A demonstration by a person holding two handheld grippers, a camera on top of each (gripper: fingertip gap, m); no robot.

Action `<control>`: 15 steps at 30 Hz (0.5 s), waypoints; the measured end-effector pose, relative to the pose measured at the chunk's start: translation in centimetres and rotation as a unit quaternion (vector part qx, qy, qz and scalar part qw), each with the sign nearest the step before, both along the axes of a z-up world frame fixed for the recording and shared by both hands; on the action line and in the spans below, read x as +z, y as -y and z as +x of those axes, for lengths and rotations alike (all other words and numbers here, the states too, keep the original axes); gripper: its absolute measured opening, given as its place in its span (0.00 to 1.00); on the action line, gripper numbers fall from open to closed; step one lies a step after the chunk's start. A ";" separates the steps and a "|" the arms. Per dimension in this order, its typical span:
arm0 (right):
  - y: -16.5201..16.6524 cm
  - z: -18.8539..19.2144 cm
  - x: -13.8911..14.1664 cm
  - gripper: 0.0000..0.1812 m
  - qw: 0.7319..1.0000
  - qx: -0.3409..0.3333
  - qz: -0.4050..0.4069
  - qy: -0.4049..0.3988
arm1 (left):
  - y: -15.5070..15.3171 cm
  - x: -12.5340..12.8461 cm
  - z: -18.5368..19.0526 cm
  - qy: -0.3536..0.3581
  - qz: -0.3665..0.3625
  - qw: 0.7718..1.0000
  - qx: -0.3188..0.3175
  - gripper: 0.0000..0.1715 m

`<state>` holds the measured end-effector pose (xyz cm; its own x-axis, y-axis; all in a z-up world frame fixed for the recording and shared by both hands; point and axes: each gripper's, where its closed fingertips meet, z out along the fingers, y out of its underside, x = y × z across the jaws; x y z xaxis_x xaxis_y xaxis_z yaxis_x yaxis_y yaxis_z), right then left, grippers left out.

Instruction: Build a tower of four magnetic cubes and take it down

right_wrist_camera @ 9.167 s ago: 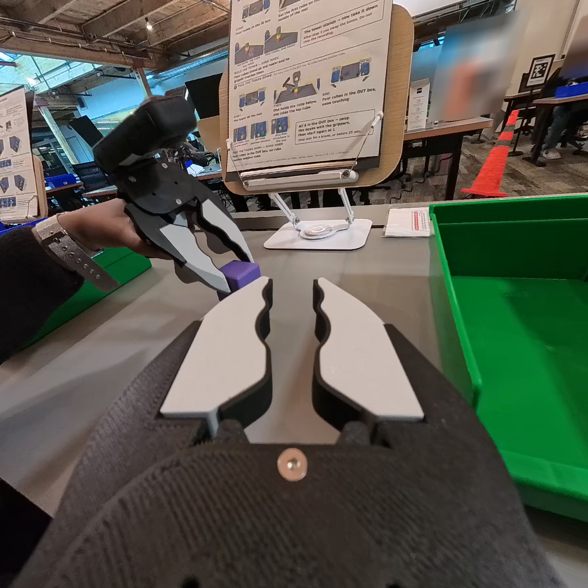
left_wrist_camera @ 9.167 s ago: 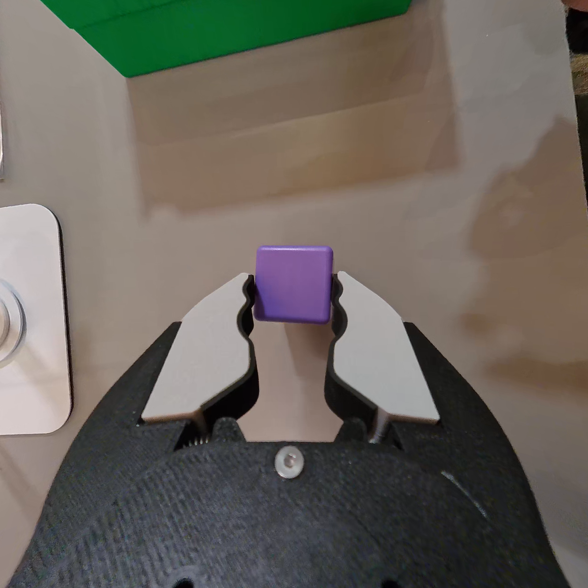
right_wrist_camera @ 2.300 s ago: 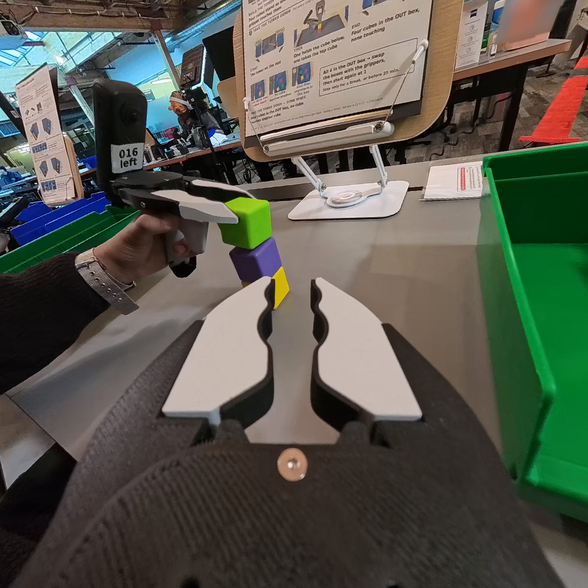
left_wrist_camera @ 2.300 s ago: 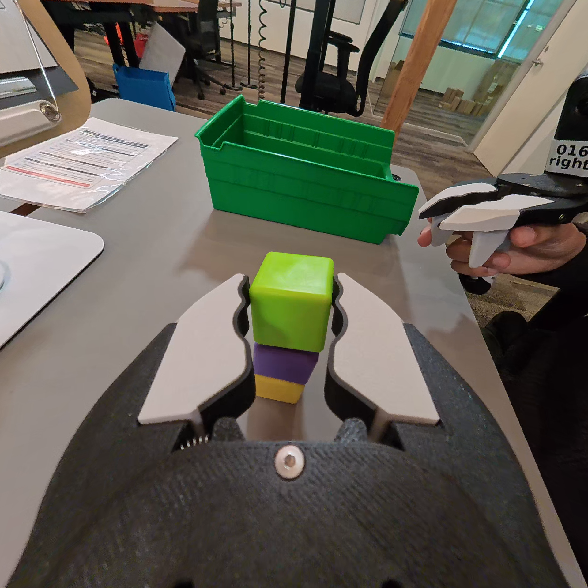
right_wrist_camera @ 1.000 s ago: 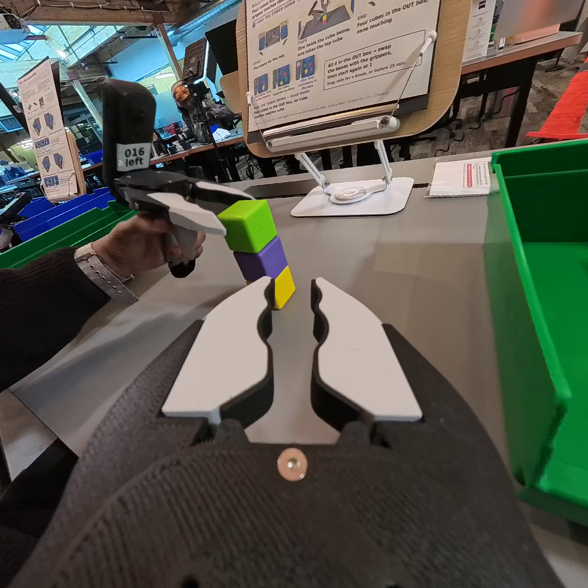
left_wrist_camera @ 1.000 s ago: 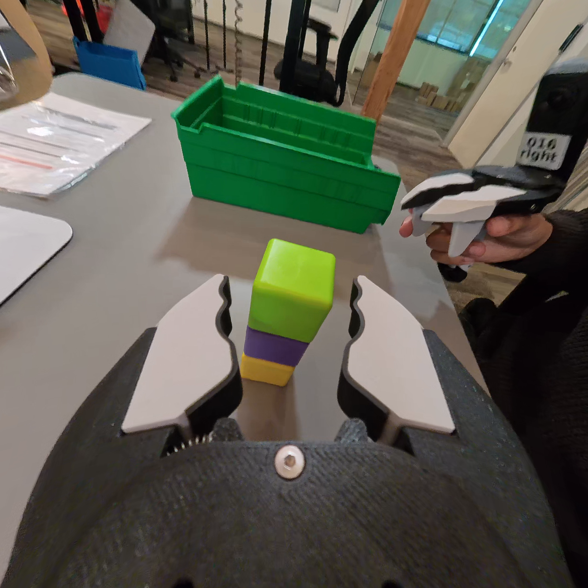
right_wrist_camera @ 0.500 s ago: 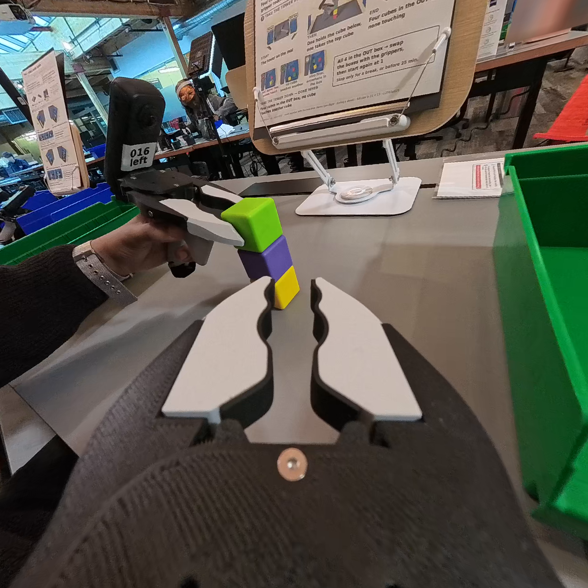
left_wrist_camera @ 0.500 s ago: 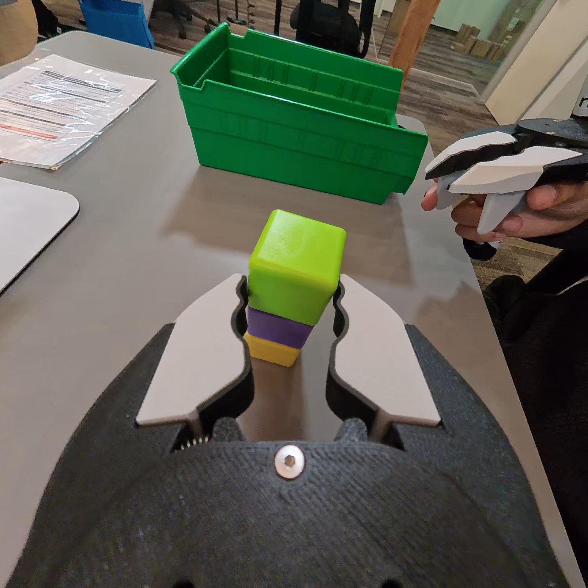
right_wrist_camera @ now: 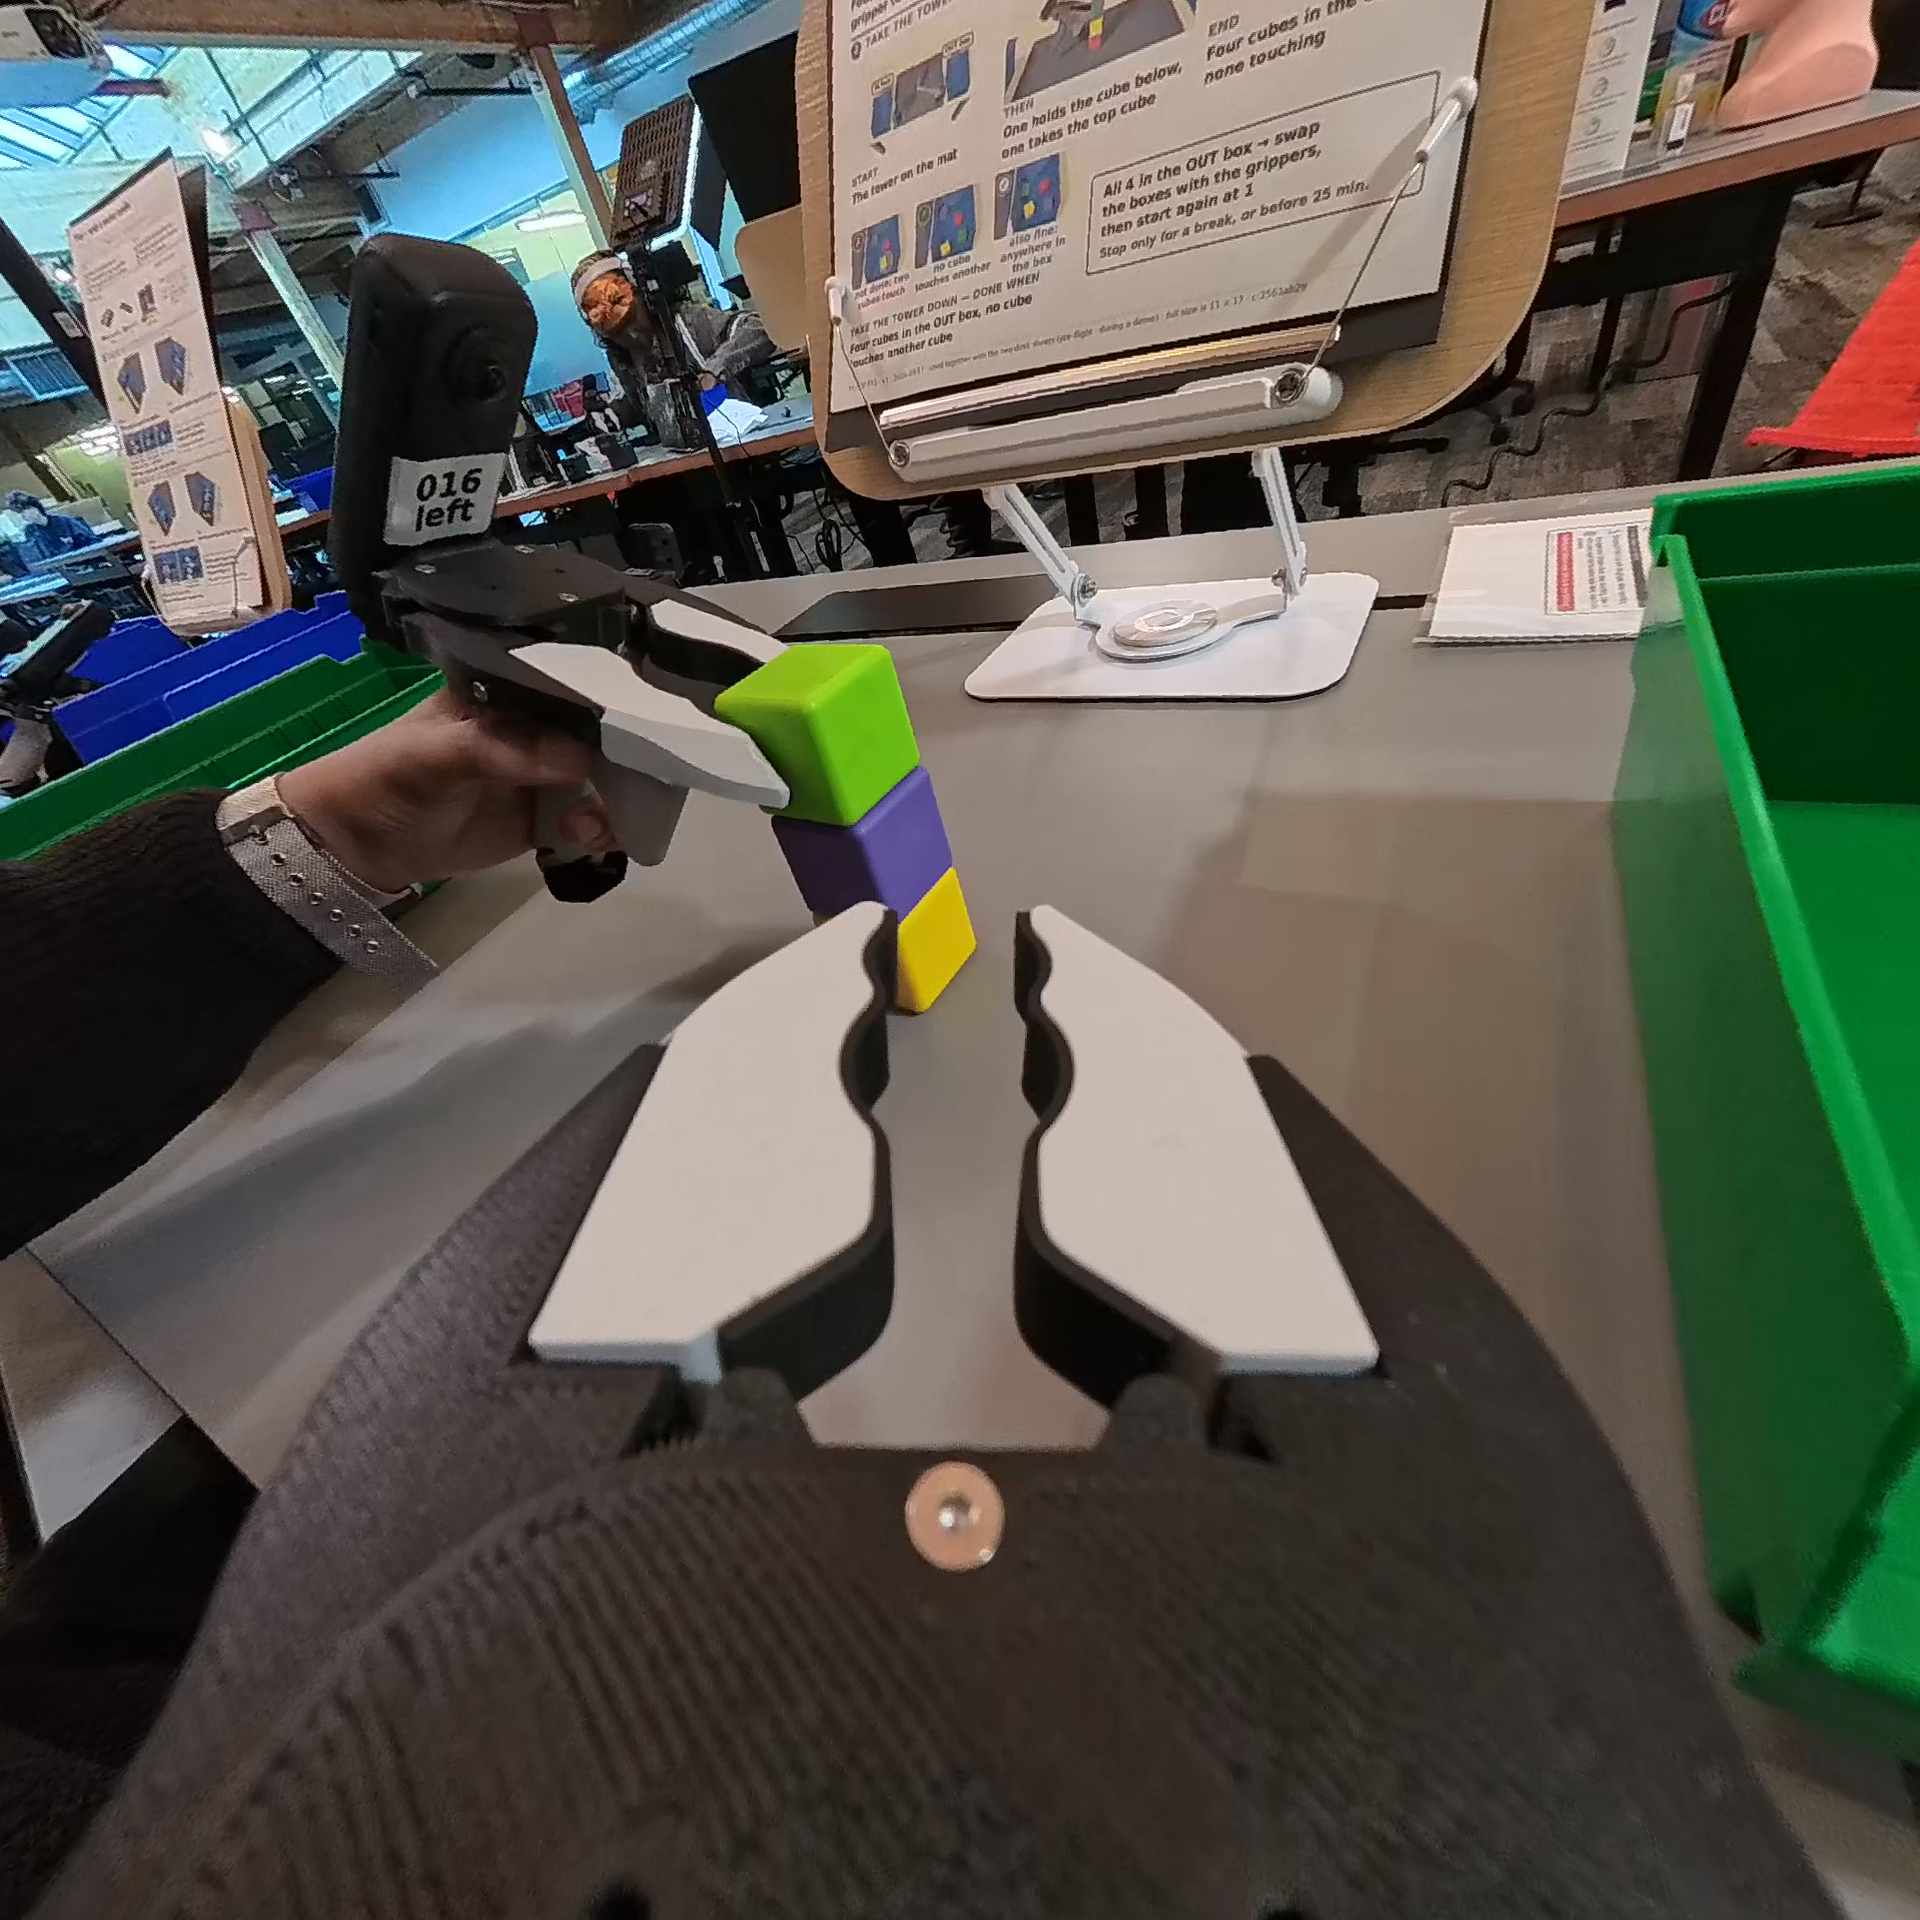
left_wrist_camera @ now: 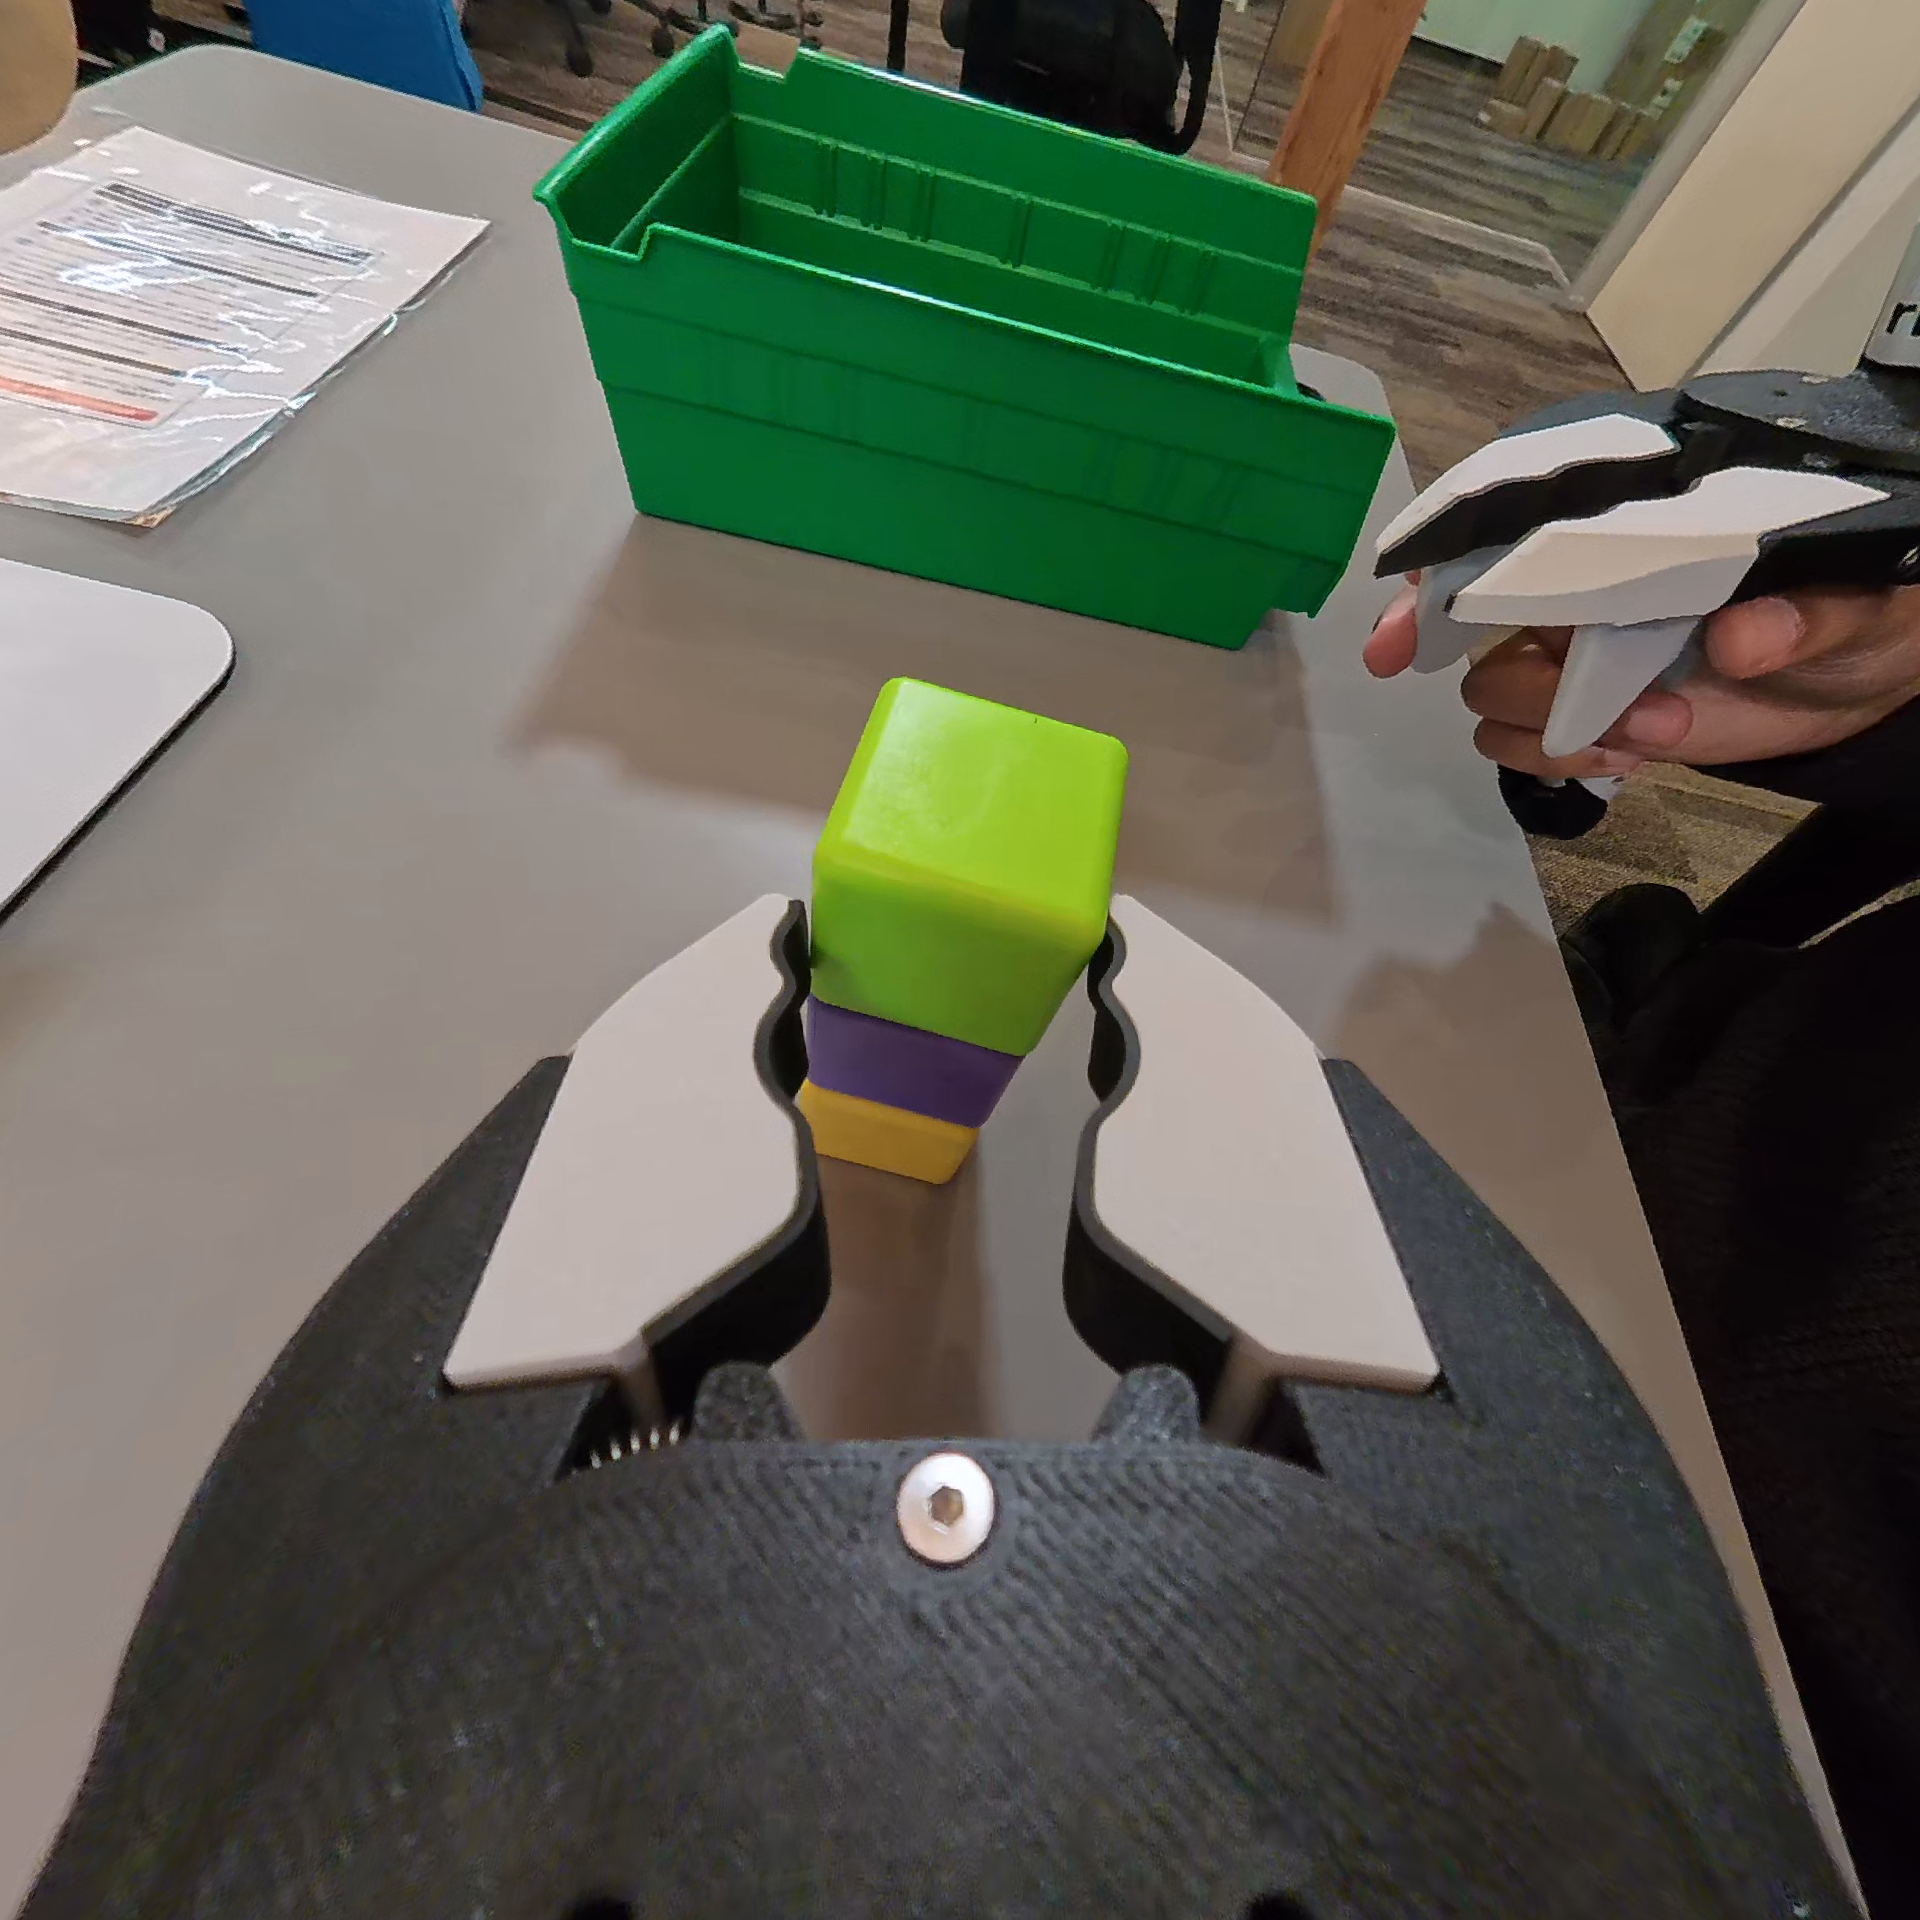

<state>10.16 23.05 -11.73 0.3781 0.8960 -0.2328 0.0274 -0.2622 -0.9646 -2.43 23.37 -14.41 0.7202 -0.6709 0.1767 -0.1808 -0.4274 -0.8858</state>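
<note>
A lime green cube (left_wrist_camera: pixel 966 862) tops a stack, with a purple cube (left_wrist_camera: pixel 904 1070) under it and a yellow cube (left_wrist_camera: pixel 883 1138) on the grey table. My left gripper (left_wrist_camera: pixel 951 935) is shut on the green cube's sides. The right wrist view shows the same: the left gripper (right_wrist_camera: pixel 769 727) clamps the green cube (right_wrist_camera: pixel 831 727) above the purple cube (right_wrist_camera: pixel 873 842) and the yellow cube (right_wrist_camera: pixel 935 935). My right gripper (right_wrist_camera: pixel 954 925) is shut and empty, just short of the yellow cube. It also shows in the left wrist view (left_wrist_camera: pixel 1423 582), to the right of the stack.
A green bin (left_wrist_camera: pixel 935 468) stands beyond the stack; it fills the right side of the right wrist view (right_wrist_camera: pixel 1766 1039). A white stand base (right_wrist_camera: pixel 1174 644) carries an instruction board. A laminated sheet (left_wrist_camera: pixel 187 312) lies far left. The table edge (left_wrist_camera: pixel 1558 1039) runs down the right.
The left gripper held the purple cube 9 s ago. One second ago it stood open around the green cube; it has since shut on it again. The right gripper has barely moved.
</note>
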 end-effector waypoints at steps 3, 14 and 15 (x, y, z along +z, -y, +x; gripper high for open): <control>0.1 -0.1 0.0 0.12 1.000 0.002 -0.001 0.000 | 0.2 0.0 0.1 -0.002 -0.001 1.000 -0.001 0.30; 0.6 -1.6 -0.1 0.12 1.000 0.023 0.001 0.005 | 1.2 -0.6 -0.5 -0.010 -0.008 1.000 0.011 0.36; 0.6 -1.7 -0.2 0.12 1.000 0.024 0.001 0.006 | 1.3 -0.7 -0.7 -0.009 -0.009 1.000 0.016 0.39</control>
